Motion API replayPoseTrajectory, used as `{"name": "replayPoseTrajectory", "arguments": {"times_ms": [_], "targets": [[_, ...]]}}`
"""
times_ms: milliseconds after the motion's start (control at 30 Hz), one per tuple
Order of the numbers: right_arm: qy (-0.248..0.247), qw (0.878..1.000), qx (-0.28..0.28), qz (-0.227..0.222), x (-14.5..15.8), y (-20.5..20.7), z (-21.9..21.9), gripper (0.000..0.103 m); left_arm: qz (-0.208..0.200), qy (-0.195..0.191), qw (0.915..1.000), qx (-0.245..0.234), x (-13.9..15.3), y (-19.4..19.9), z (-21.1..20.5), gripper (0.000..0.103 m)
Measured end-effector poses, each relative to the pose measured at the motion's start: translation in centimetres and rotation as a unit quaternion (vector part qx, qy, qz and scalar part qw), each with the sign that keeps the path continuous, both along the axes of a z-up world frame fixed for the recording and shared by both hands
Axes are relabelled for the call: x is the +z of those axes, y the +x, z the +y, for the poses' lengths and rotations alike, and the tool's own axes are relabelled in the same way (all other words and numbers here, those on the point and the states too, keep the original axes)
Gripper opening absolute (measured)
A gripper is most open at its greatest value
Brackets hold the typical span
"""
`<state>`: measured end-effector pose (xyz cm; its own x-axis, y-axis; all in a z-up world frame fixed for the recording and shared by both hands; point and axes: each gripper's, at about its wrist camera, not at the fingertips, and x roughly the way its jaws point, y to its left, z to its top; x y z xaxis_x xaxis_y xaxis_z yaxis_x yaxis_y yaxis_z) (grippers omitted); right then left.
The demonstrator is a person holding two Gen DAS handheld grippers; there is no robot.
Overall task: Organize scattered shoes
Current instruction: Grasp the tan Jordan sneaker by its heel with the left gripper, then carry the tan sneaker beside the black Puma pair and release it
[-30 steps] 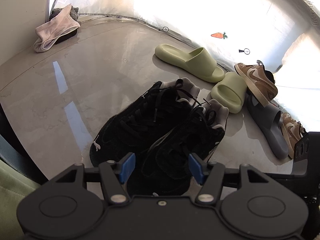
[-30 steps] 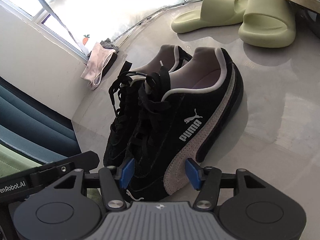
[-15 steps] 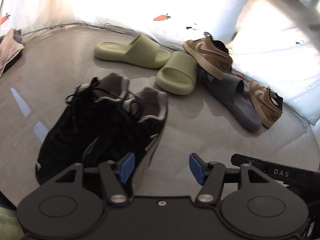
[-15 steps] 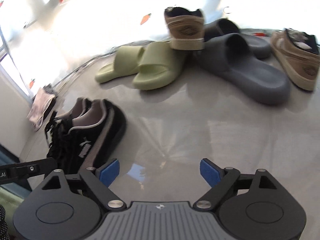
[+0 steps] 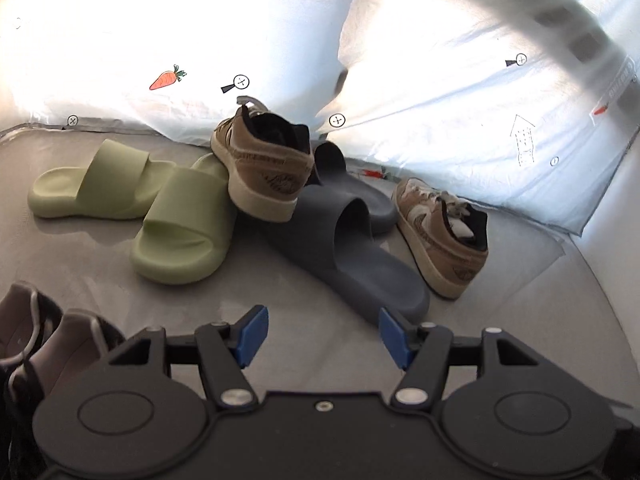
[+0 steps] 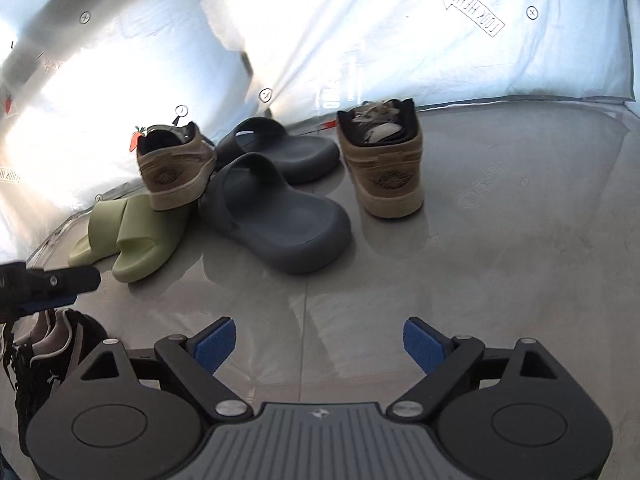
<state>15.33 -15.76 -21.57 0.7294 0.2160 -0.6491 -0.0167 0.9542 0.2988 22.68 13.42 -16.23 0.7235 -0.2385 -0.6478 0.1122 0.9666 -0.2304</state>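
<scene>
Both tools empty: left tool (image 5: 322,336) held part open, right tool (image 6: 318,346) spread wide, likely readied for bulky shoe. Black sneakers (image 6: 44,364) paired at left. Tan sneaker (image 5: 260,168) propped on green slide (image 5: 184,228) and grey slide (image 5: 352,256); pile judged unsorted on floor.

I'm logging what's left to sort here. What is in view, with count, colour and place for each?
Slides: two, light green, on the floor at left, side by side.
Slides: two, dark grey-blue, on the floor in the middle.
Sneakers: two, tan; one propped on the slides, the other standing alone at right.
Sneakers: two, black with grey lining, together at the near left edge.
Sheet: one, white with printed carrots, behind the shoes.
Floor: grey, glossy.
Left gripper: black with blue pads, open, empty.
Right gripper: same colours, open, empty.
</scene>
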Motion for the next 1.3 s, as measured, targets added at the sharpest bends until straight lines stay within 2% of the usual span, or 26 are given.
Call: {"name": "replayPoseTrajectory", "arguments": {"times_ms": [100,200,333,467,567,667,733,800,833,900,933,1000,1200,1300], "targets": [[0.007,1.000,-0.004,0.006,-0.5,1.4,-1.2,0.091,-0.018,0.024,0.9993,0.024,1.0,3.7,0.0,0.061],[0.009,1.000,-0.002,0.017,-1.0,3.1,-1.5,0.091,-0.027,0.024,0.9979,0.053,2.2,7.4,0.8,0.061],[0.009,1.000,0.011,0.020,-1.3,5.5,-1.0,0.091,-0.020,0.038,0.9964,0.073,2.5,12.2,1.9,0.061],[0.018,0.999,0.019,0.033,-1.9,7.3,-0.3,0.091,0.008,0.070,0.9953,0.067,1.5,16.8,1.8,0.061],[0.020,0.998,0.028,0.046,-2.4,8.0,0.4,0.091,0.043,0.101,0.9921,0.060,0.0,19.4,1.4,0.061],[0.011,0.998,0.035,0.053,-2.8,8.1,0.9,0.091,0.095,0.116,0.9864,0.066,-2.0,21.9,1.4,0.061],[0.010,0.998,0.037,0.058,-3.0,8.1,0.9,0.091,0.110,0.122,0.9840,0.069,-3.0,23.0,1.2,0.062],[0.012,0.997,0.035,0.061,-3.2,8.2,0.9,0.091,0.118,0.113,0.9840,0.072,-3.6,24.1,1.1,0.048],[0.012,0.997,0.033,0.063,-3.2,8.3,0.8,0.091,0.121,0.107,0.9844,0.070,-3.7,24.4,1.0,0.041],[0.012,0.998,0.031,0.061,-3.1,8.3,0.7,0.091,0.103,0.131,0.9820,0.089,-3.5,23.8,0.3,0.022],[0.011,0.998,0.030,0.060,-3.1,8.3,0.6,0.091,0.096,0.142,0.9805,0.096,-3.3,23.4,0.0,0.018],[0.015,0.998,0.025,0.056,-2.9,8.2,0.4,0.091,0.092,0.148,0.9792,0.104,-3.1,22.7,-0.2,0.016],[0.022,0.998,0.020,0.047,-2.5,7.6,-0.1,0.091,0.085,0.110,0.9838,0.113,-1.1,18.8,1.0,0.014],[0.023,0.999,0.019,0.041,-2.2,7.1,-0.2,0.091,0.089,0.079,0.9862,0.115,0.0,15.7,1.7,0.014]]}}
